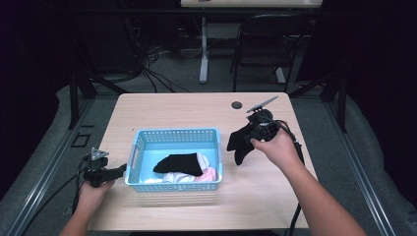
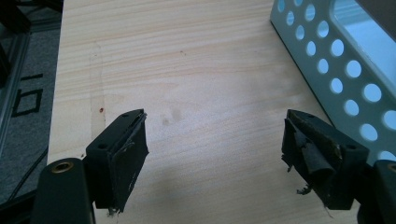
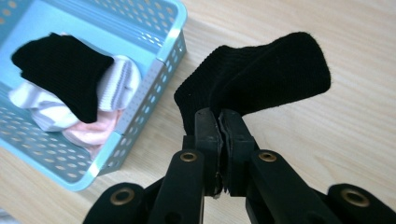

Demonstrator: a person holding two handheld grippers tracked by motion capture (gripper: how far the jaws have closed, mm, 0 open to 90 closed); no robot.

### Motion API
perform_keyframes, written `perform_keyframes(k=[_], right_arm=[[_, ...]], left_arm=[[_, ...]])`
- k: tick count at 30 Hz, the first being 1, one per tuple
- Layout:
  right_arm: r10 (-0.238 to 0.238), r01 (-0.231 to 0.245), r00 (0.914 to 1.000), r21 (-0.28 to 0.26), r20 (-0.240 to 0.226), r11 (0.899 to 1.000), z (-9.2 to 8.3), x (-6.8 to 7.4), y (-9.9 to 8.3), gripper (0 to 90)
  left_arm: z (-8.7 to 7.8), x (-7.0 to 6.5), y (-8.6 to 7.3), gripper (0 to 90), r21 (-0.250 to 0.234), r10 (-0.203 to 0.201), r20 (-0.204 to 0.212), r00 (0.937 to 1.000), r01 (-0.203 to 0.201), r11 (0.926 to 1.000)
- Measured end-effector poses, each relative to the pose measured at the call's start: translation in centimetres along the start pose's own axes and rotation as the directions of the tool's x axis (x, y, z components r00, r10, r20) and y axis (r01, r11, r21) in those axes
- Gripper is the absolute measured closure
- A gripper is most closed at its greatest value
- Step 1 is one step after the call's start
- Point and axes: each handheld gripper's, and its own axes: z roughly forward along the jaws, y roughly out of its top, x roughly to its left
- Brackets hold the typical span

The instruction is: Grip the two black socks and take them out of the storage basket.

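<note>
Socks are being sorted between a blue basket [image 1: 173,135] and the table [image 1: 162,108]. Inside the basket lie a black sock [image 3: 60,70] over white and pink ones [image 3: 93,128]. Just right of the basket, the right gripper [image 3: 219,116] pinches another black sock [image 3: 261,79], which hangs off the tabletop. The left gripper [image 2: 215,140] waits spread and empty by the basket's left wall. The step looks like carrying; next the sock must be lowered to its place and let go.
</note>
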Motion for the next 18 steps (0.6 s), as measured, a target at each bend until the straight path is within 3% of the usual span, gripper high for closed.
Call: perform_keyframes(k=[8, 18], right_arm=[[0.024, -0.023, 0.9996, 0.037, -0.017, 0.999, 2.7, -1.3, -1.8, 86.6], [0.135, -0.134, 0.9908, 0.087, -0.008, 0.987, 4.2, -5.3, -4.9, 85.8]], left_arm=[[0.0, 0.0, 0.0, 22.2, -0.001, 0.000, -0.002, 1.0000, 0.000, 1.0000], [0.0, -0.1, -0.1, 22.3, 0.000, 0.002, -0.002, 1.0000, -0.002, 1.0000]])
